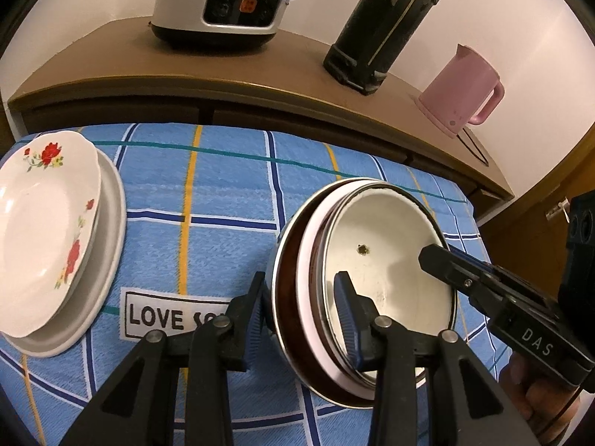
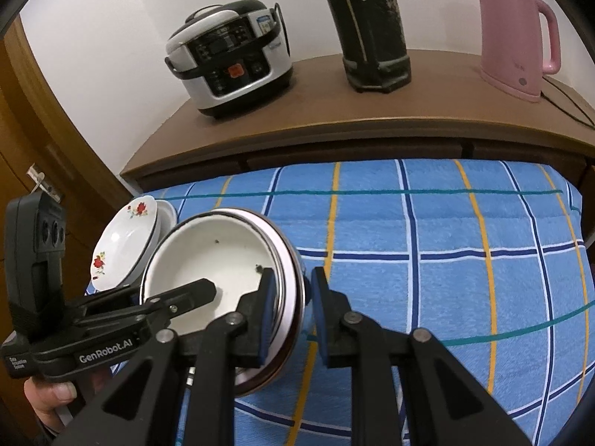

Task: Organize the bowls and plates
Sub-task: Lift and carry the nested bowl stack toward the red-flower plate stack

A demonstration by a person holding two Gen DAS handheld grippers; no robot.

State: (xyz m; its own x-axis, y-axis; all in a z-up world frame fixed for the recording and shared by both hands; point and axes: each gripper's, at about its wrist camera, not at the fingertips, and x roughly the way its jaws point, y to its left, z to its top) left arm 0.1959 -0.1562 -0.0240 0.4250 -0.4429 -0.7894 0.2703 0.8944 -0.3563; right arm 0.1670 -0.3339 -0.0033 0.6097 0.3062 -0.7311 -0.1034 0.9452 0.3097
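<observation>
— On the blue checked cloth (image 1: 230,193), what stands where?

— Toward its left edge a flowered plate (image 1: 44,230) lies on a plain white plate (image 1: 108,245). Toward the right side sits a stack of bowls (image 1: 297,297), a white enamel bowl (image 1: 390,260) uppermost, tilted up off the cloth.

— And the grippers?

— Both straddle that stack's rim. The left gripper (image 1: 303,308) has one finger outside the wall and one inside the white bowl, pads spread with a gap showing on the outer side. The right gripper (image 2: 293,297) does the same from the opposite side, its outer pad clear of the wall. Neither pinches; both are parted.

— Behind the cloth?

— A brown counter (image 2: 297,111) carrying a rice cooker (image 2: 230,63), a black flask (image 2: 368,26) and a pink kettle (image 2: 517,33).
</observation>
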